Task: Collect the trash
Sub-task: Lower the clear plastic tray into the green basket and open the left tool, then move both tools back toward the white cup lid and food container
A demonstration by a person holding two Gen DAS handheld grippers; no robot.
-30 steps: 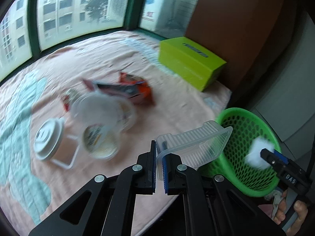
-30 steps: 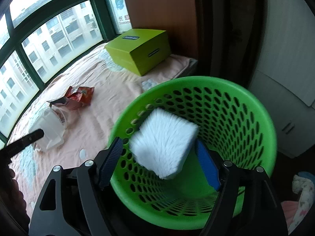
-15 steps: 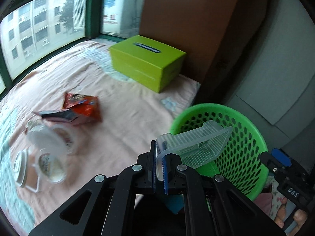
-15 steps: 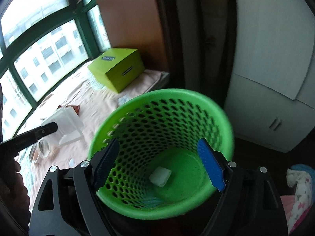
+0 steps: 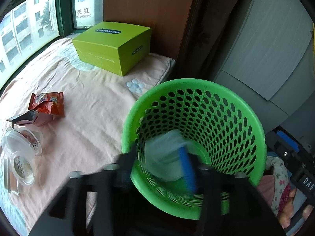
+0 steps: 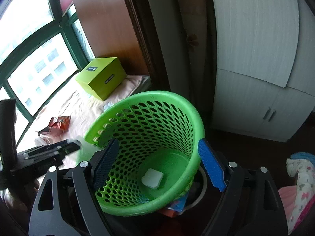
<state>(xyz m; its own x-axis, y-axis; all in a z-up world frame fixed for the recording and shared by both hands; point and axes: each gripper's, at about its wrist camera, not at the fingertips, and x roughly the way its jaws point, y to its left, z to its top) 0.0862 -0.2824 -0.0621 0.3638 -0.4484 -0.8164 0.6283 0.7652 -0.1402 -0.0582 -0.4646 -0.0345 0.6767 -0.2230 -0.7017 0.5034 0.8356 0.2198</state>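
Clear ribbed plastic tray, blurred, over the mouth of the green perforated plastic basket, between the opening jaws of the left gripper. White foam square flat on the basket floor; right gripper wide apart, empty, above the rim. Orange snack wrapper and clear lidded cups at nine o'clock on the pink bedsheet, lime-green cardboard box at eleven.

We read "CHANGHONG" with "长虹" above it on the window sign. "DAS" sits on the right gripper's body. Green box labels too small.
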